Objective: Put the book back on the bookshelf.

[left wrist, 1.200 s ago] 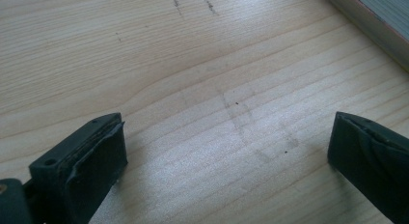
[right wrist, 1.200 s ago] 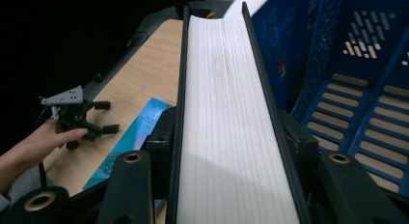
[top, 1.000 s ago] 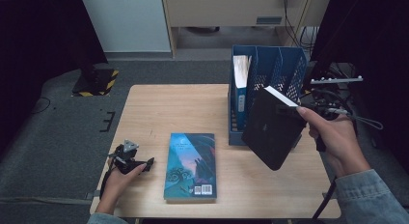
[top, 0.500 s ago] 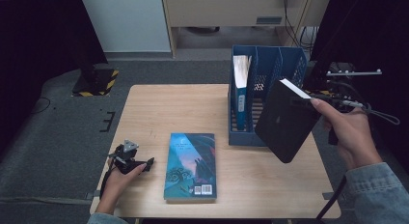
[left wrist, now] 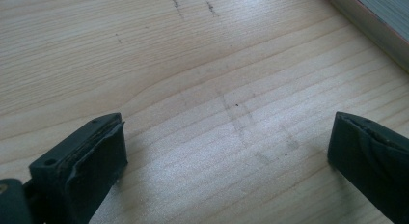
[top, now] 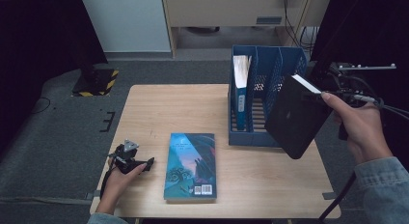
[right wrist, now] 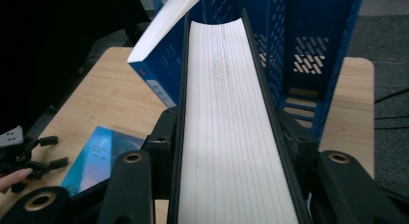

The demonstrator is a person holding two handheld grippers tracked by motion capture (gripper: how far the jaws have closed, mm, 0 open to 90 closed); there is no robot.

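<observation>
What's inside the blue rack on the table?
The blue rack holds one blue book standing in its left slot. The middle slot looks empty. The black book in the right hand-held gripper covers part of the right slot.

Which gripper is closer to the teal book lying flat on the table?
Left. The left gripper rests open on the table just left of the teal book, not touching it. The right gripper is up by the blue file rack, clamped on a black book.
</observation>
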